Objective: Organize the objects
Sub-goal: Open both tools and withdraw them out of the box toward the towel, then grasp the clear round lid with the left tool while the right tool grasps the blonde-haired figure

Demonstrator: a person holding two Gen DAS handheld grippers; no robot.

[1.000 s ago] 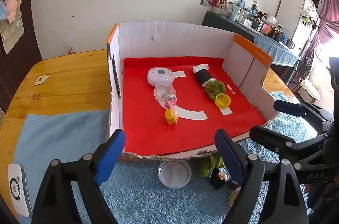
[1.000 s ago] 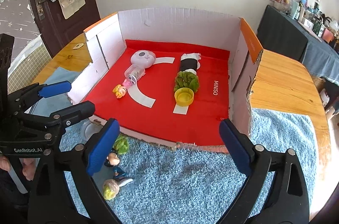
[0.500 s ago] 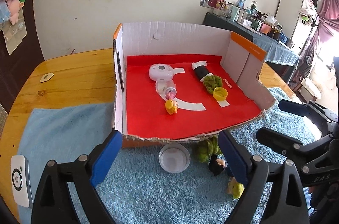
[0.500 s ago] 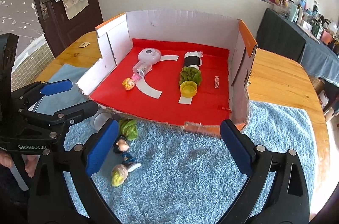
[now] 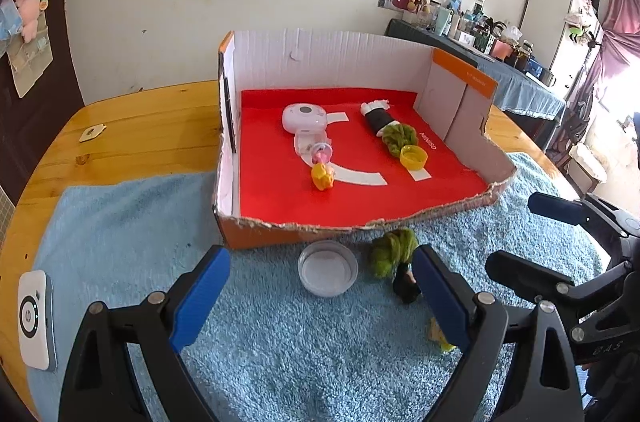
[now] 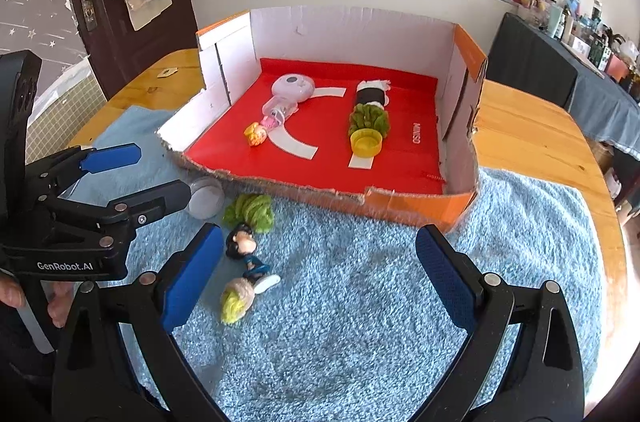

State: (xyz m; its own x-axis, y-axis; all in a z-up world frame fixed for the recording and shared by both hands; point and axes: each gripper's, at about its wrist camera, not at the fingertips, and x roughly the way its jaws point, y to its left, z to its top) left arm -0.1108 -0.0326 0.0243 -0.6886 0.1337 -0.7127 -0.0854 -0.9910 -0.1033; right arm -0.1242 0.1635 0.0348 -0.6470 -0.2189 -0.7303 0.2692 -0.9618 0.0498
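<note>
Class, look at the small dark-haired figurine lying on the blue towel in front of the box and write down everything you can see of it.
The dark-haired figurine looks like a small plastic cartoon toy with a black hairdo, pale face, blue body and white base. It lies on its side on the blue towel, head towards the cardboard box. A green woolly tuft sits just beyond its head; a yellow-haired toy lies at its base. No tongs touch it; in the left wrist view one pad partly hides it.

Both grippers: drawn back from cardboard box (image 5: pixel 360 150) | front wall now exposed | clear lid (image 5: pixel 328 268), figurines (image 6: pixel 242 246): fully in view
</note>
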